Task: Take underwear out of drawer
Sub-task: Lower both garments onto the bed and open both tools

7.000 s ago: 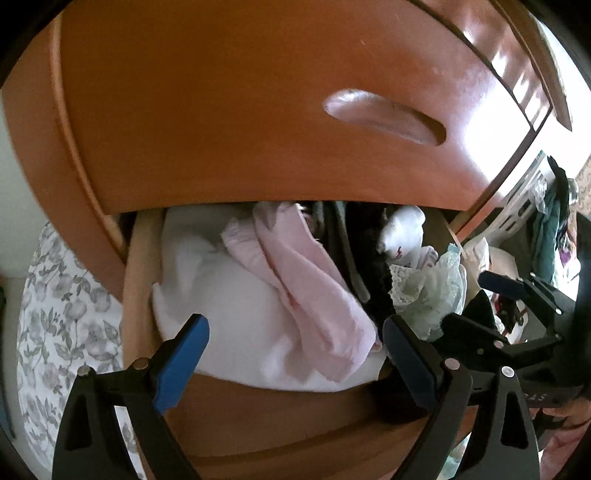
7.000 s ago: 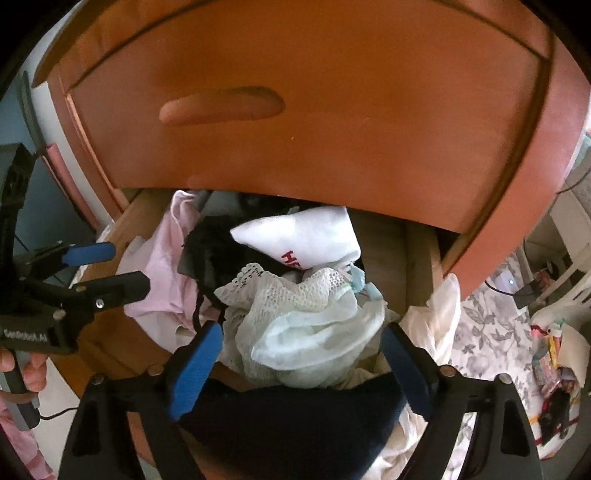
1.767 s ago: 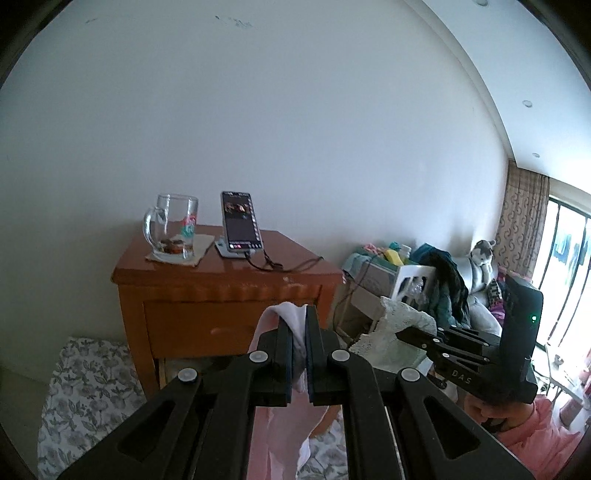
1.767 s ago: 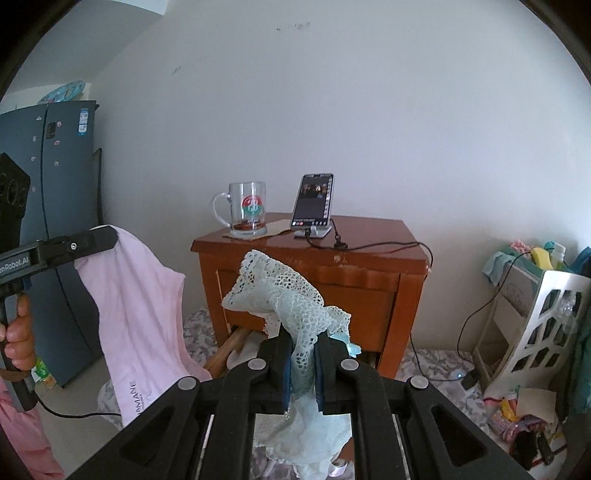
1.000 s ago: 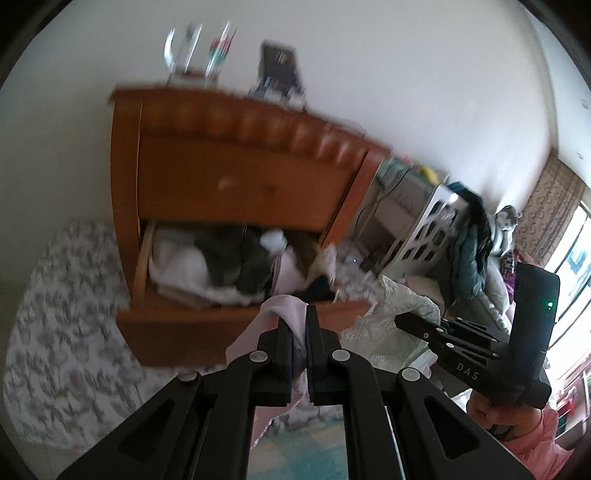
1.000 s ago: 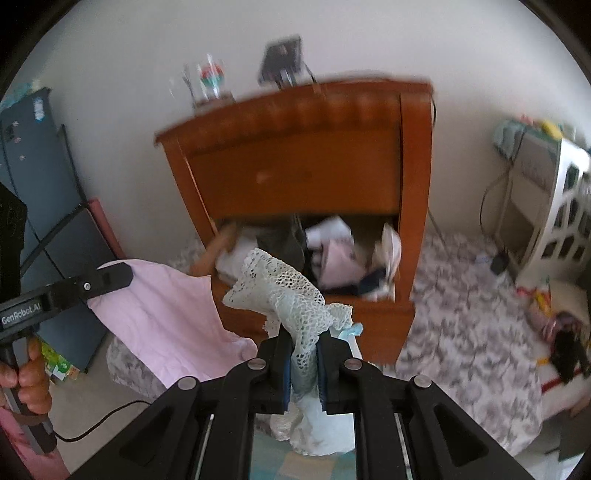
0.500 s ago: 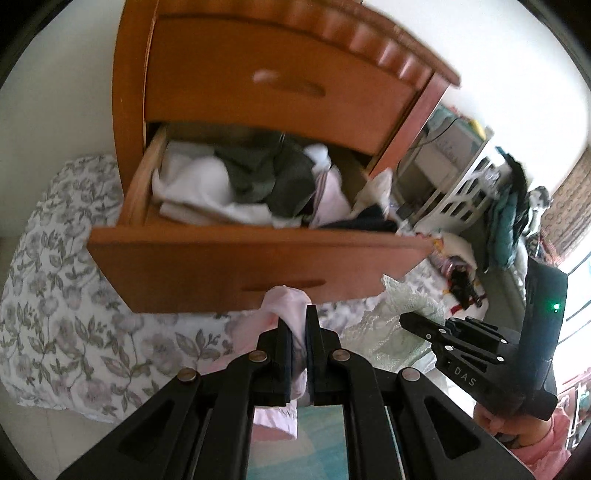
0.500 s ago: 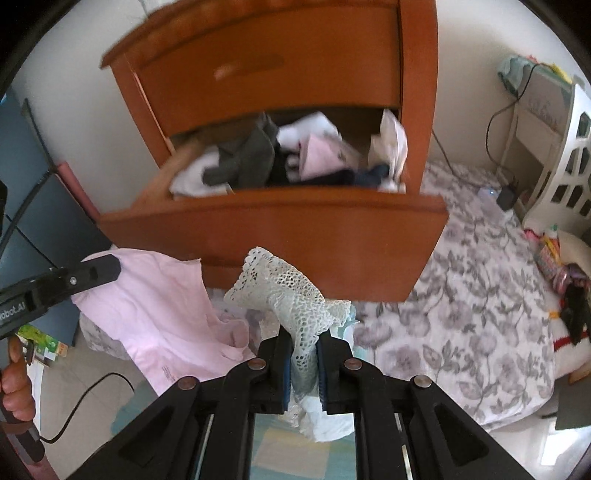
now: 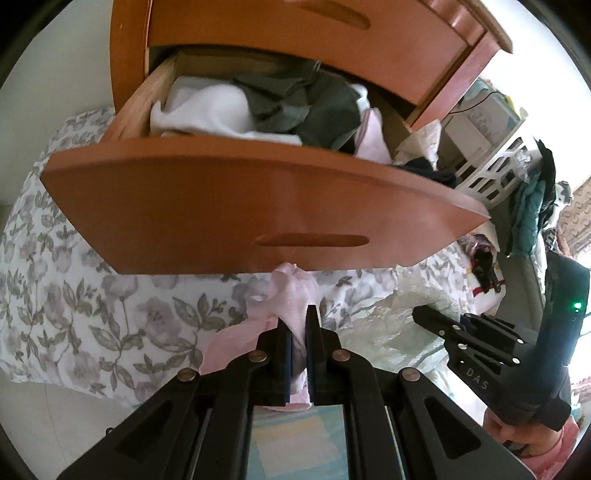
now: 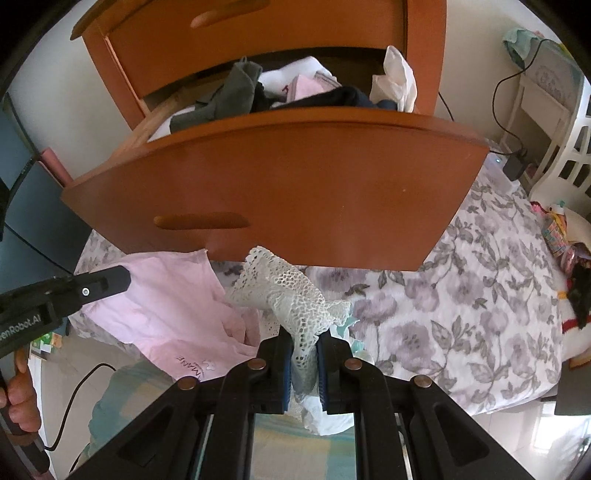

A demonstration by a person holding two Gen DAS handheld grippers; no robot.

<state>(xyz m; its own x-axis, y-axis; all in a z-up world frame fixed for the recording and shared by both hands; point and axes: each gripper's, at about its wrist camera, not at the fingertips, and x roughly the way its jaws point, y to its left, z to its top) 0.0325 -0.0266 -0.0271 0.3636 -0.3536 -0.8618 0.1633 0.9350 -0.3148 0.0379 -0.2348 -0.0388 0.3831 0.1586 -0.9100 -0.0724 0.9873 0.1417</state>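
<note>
**Two garments out of the drawer, one in each hand-held gripper**

The left hand-held gripper, at the bottom centre of its own view, is clamped on a pink garment that bunches above the fingertips and trails down to the lower left. In the right wrist view the same pink cloth hangs spread out at centre left, with printed lettering near its lower edge.

The right hand-held gripper is pinched tight on a pale lace garment, whose openwork band stands up above the fingertips while the rest hangs below them. Both garments are outside the drawer, in front of and below its wooden front panel.

The drawer stands pulled out across the middle of both views. White, grey, pink and dark clothes lie heaped inside it. A closed upper drawer sits above. Beneath lies a flowered sheet. A white openwork basket stands at the right edge of the left wrist view.
</note>
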